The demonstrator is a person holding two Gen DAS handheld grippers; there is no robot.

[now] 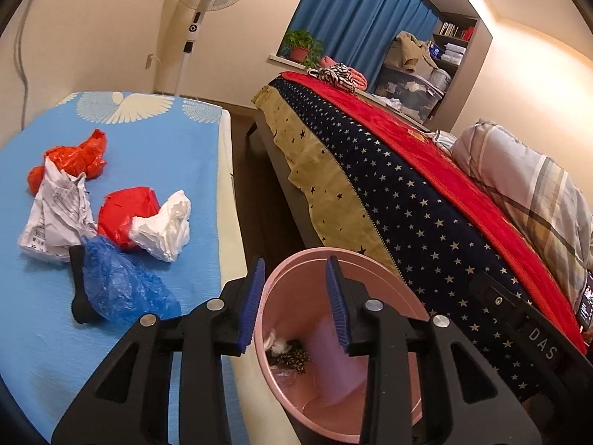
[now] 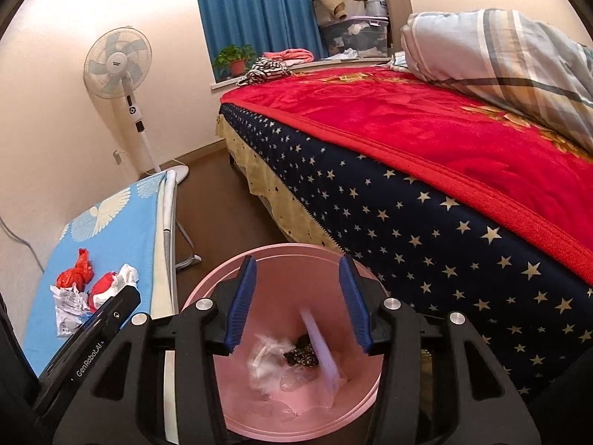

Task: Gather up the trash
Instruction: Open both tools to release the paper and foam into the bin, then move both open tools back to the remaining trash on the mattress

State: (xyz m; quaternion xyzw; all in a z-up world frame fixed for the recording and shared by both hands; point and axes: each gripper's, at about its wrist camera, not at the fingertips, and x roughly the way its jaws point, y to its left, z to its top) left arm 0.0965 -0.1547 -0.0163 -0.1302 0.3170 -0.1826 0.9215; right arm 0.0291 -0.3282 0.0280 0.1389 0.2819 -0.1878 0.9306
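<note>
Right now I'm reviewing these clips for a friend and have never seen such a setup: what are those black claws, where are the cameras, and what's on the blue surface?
The claws are two hand-held grippers that a person carries, one in each hand, each with a camera looking forward along its fingers. One picture comes from the left gripper, the other from the right gripper. Both hang open over a pink bin beside the bed, and neither holds anything. The bin already contains scraps, including a pale purple sheet. Still lying on the blue table: two red plastic bags, crumpled printed paper, white crumpled paper, a blue plastic bag and a black object partly under it.
</note>
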